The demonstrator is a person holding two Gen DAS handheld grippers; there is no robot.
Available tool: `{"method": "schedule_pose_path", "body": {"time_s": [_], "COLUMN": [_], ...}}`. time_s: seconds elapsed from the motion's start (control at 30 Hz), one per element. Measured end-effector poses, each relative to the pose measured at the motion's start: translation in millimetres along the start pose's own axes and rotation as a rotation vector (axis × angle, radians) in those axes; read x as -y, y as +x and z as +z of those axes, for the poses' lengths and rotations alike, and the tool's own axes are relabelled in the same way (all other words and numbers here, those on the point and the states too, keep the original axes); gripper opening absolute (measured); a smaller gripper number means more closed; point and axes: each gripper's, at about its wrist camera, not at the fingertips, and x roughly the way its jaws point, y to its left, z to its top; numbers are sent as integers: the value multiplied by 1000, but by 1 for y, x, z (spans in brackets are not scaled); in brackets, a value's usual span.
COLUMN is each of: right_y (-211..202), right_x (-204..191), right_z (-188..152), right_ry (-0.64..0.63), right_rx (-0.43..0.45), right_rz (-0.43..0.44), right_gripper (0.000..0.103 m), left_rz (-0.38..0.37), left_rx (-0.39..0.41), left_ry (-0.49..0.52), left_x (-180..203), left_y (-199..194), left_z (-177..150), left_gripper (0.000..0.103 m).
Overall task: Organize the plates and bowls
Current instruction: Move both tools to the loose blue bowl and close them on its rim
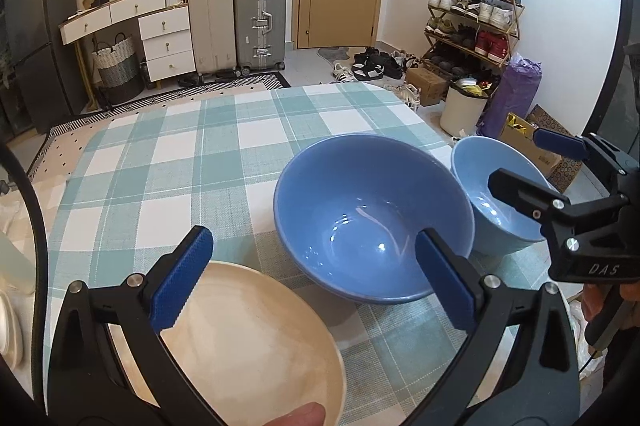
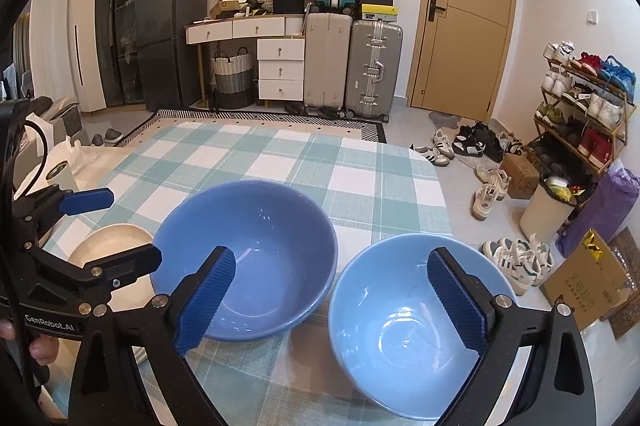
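Note:
Three dishes stand on the teal-and-white checked tablecloth [image 1: 180, 154]. A cream plate [image 1: 248, 338] lies nearest on the left. A deep blue bowl [image 1: 360, 210] sits in the middle, and a paler blue bowl [image 1: 472, 162] sits to its right by the table's edge. My left gripper [image 1: 312, 246] hovers open above the plate and the deep blue bowl, with nothing between its blue pads. My right gripper [image 2: 332, 262] is open over the gap between the deep blue bowl [image 2: 260, 234] and the pale bowl [image 2: 400, 338], holding nothing. The plate [image 2: 108, 246] is partly hidden behind the left gripper [image 2: 120, 228].
The table's right edge runs close past the pale bowl. Below it on the floor are a white bin [image 1: 460, 110], cardboard boxes and several shoes [image 2: 516, 262]. A white container [image 2: 60, 178] stands at the table's left side. Suitcases and drawers line the far wall.

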Motion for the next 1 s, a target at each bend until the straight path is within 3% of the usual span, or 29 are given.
{"method": "schedule_pose_path", "body": {"time_s": [0.47,1.0], "right_y": [-45,-69], "right_x": [26,96], "right_z": [-14,-37], "right_ry": [44,252], "right_rx": [37,81], "right_rz": [-19,-41], "right_gripper": [100,101], "left_rz": [-50,-107], "left_rx": [-13,-69], "left_ry": [49,44], "left_x": [46,80], "left_y": [-20,-6], "left_z": [-11,-19], "left_gripper": [101,100]}}
